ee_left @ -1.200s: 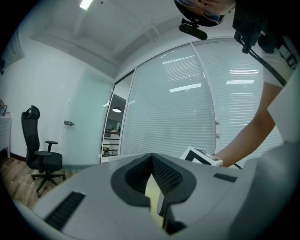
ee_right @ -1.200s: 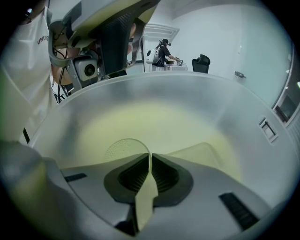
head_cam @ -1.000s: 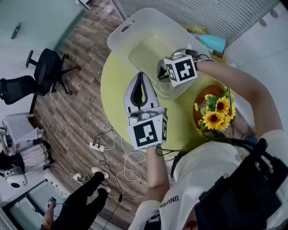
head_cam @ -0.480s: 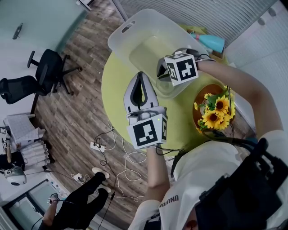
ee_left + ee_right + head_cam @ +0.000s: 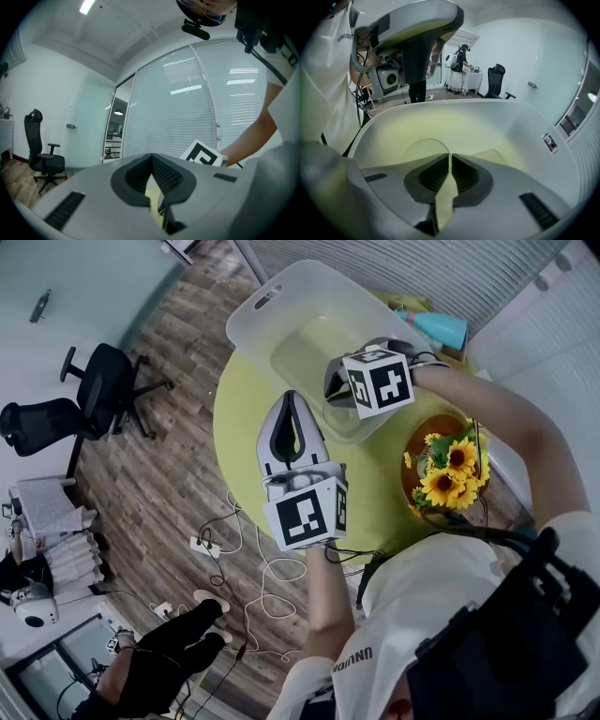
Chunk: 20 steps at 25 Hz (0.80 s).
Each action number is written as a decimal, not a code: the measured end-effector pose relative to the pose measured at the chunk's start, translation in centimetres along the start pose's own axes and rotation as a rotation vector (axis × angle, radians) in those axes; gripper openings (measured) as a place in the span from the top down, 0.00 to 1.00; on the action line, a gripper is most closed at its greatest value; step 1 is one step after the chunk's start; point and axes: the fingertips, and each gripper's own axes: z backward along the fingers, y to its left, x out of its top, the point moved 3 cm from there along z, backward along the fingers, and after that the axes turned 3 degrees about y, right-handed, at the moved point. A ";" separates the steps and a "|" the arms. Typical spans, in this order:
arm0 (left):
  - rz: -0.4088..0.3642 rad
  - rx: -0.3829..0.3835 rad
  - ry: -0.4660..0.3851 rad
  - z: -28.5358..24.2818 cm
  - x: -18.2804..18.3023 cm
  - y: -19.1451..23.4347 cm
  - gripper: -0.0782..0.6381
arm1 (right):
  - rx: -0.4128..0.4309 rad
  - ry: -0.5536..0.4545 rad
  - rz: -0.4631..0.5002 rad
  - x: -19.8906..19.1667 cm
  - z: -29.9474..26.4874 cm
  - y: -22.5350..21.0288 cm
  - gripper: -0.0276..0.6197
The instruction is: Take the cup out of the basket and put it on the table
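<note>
A clear plastic cup point(image 5: 425, 149) sits inside the translucent white basket point(image 5: 525, 122), hard to make out against its pale floor. My right gripper point(image 5: 450, 157) is down in the basket point(image 5: 255, 298), its jaws pressed together on the cup's thin rim. In the head view the right gripper point(image 5: 334, 387) is mostly covered by its marker cube, and the cup is hidden there. My left gripper point(image 5: 293, 407) hovers over the yellow-green round table point(image 5: 239, 418) just in front of the basket, shut with nothing in it. The left gripper point(image 5: 152, 158) points up at a glass wall.
A pot of sunflowers point(image 5: 450, 474) stands on the table's right side, and a teal object point(image 5: 441, 329) lies behind the basket. Off the table's left are a black office chair point(image 5: 94, 390) and cables point(image 5: 234, 540) on the wooden floor. A person point(image 5: 150, 671) stands below.
The right gripper has shifted very slightly up and right inside the basket. The left gripper has barely moved. The person on the floor has moved.
</note>
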 end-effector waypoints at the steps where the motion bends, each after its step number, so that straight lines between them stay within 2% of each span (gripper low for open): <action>1: 0.002 0.001 -0.002 0.0 0.1 0.0 0.87 | -0.004 -0.002 -0.002 0.1 0.1 -0.1 0.90; 20: 0.000 0.010 -0.018 0.5 0.7 0.0 0.87 | -0.073 -0.041 -0.011 0.9 2.3 -0.4 0.90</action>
